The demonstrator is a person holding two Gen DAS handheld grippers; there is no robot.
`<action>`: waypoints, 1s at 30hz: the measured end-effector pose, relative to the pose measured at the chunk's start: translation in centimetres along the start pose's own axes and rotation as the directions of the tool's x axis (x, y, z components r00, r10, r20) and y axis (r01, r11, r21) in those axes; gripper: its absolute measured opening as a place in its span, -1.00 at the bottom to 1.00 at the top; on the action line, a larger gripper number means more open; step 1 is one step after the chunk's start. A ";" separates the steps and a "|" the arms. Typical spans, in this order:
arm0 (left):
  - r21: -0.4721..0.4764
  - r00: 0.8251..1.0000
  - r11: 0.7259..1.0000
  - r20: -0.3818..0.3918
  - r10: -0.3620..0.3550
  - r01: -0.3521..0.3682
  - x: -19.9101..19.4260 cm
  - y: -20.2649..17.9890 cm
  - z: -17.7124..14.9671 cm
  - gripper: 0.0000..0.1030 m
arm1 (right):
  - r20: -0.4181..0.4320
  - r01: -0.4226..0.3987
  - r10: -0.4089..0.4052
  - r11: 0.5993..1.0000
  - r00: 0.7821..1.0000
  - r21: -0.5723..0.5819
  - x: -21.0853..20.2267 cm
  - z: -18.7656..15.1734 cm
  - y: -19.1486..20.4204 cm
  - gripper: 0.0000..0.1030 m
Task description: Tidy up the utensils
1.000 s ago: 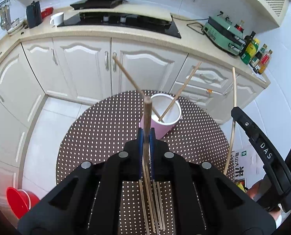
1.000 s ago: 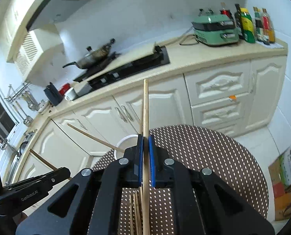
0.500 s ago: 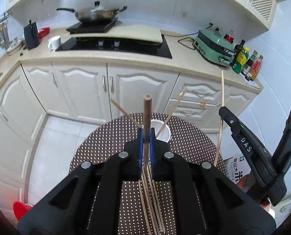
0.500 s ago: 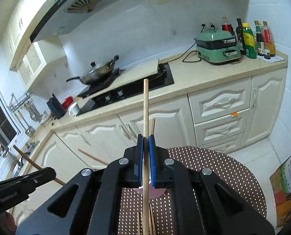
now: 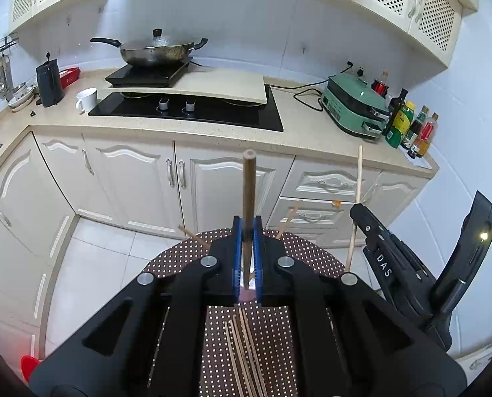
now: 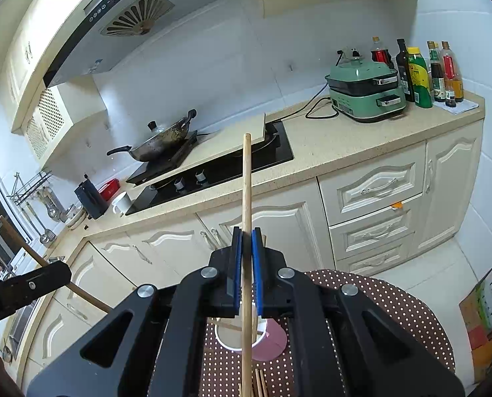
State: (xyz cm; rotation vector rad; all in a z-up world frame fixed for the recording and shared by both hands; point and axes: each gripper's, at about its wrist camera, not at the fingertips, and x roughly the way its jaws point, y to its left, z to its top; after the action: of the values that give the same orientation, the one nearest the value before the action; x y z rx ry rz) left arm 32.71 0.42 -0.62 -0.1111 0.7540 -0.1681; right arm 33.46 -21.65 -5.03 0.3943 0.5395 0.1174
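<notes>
Left gripper (image 5: pixel 246 228) clamped on a dark chopstick (image 5: pixel 248 185); stick runs up to 12 o'clock past the blue pads, tail end dropping back between the jaws. Right gripper (image 6: pixel 246 241) clamped on a light chopstick (image 6: pixel 246 178), also pointing to 12 o'clock. Pink cup (image 6: pixel 269 339) sits just beyond and below the right jaws on the dotted table (image 6: pixel 394 301), sticks already in it. Loose chopsticks (image 5: pixel 246 350) lie on the table under the left gripper, at 6 o'clock.
</notes>
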 end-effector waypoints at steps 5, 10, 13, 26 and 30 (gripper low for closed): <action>0.003 1.000 1.000 -0.018 0.004 -0.004 1.7 -0.2 0.5 -0.87 | 0.031 0.029 -0.031 0.998 0.999 0.050 1.5 0.6 -0.3 -0.90; -0.005 0.998 1.000 -0.062 0.000 0.000 4.4 0.2 0.5 -0.87 | 0.067 0.046 -0.057 0.987 0.996 0.152 3.3 0.9 -1.4 -0.90; -0.010 0.996 1.000 -0.090 -0.002 0.001 6.1 0.3 0.3 -0.87 | 0.067 0.066 -0.080 0.978 0.995 0.196 4.9 0.9 -1.8 -0.90; -0.064 0.986 0.997 -0.163 -0.048 0.038 12.5 2.8 -1.2 -0.87 | 0.114 0.156 -0.183 0.965 0.976 0.213 10.3 -2.9 -2.5 -0.90; -0.057 0.984 0.997 -0.171 -0.051 0.042 13.7 3.0 -1.9 -0.87 | 0.108 0.161 -0.188 0.962 0.976 0.219 11.5 -4.6 -3.0 -0.91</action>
State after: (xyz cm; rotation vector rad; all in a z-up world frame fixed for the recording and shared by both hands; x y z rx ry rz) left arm 41.55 0.72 -11.62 -0.1667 0.9291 -0.2035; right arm 40.90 -20.43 -15.32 0.5529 0.4585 -0.1364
